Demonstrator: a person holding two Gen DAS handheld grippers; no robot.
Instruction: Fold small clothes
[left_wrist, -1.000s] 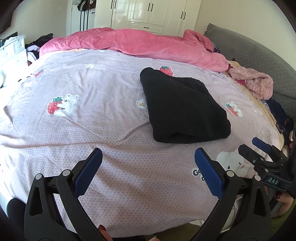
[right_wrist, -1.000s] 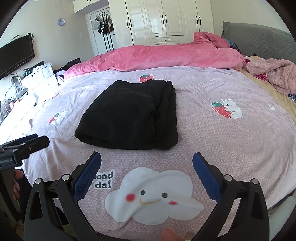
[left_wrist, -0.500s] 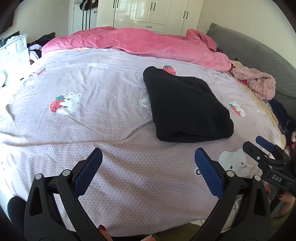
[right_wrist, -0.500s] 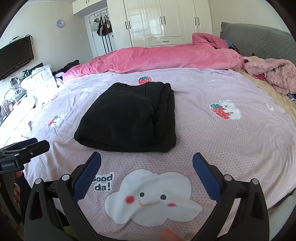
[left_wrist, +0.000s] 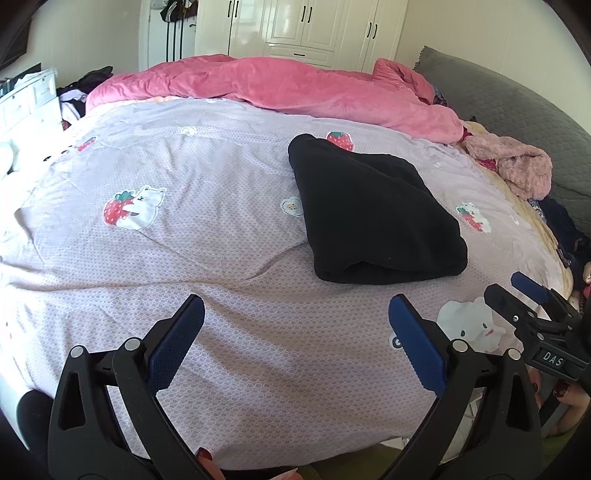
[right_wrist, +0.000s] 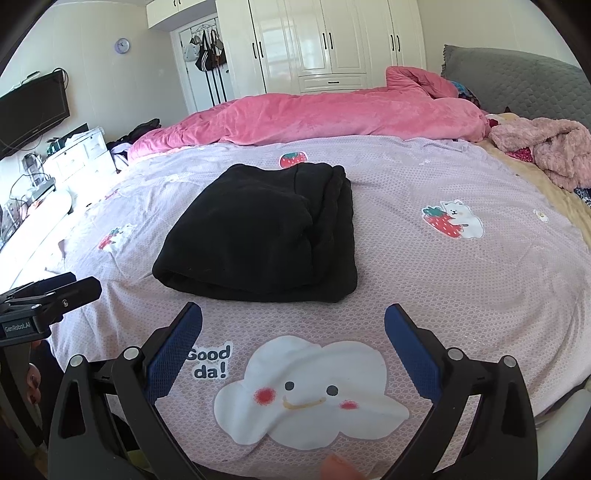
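Observation:
A black garment (left_wrist: 373, 214) (right_wrist: 266, 236) lies folded into a thick rectangle on the lilac printed bedspread (left_wrist: 184, 236) (right_wrist: 461, 288). My left gripper (left_wrist: 295, 325) is open above the near part of the bed, well short of the garment and to its left, with nothing between its blue pads. My right gripper (right_wrist: 293, 325) is open too, just in front of the garment's near edge and over a white cloud print. Each gripper shows at the edge of the other's view: the right gripper (left_wrist: 528, 295) and the left gripper (right_wrist: 55, 295).
A rumpled pink duvet (left_wrist: 280, 88) (right_wrist: 332, 114) runs along the far side of the bed. A fluffy pink garment (left_wrist: 517, 170) (right_wrist: 550, 147) and dark clothes (left_wrist: 561, 229) lie by the grey headboard (left_wrist: 517, 107). White wardrobes (right_wrist: 332, 40) stand behind, drawers (right_wrist: 77, 155) to the left.
Both grippers have drifted slightly, so the black garment sits a little differently in each view. Both stay open and the garment has not moved on the bed.

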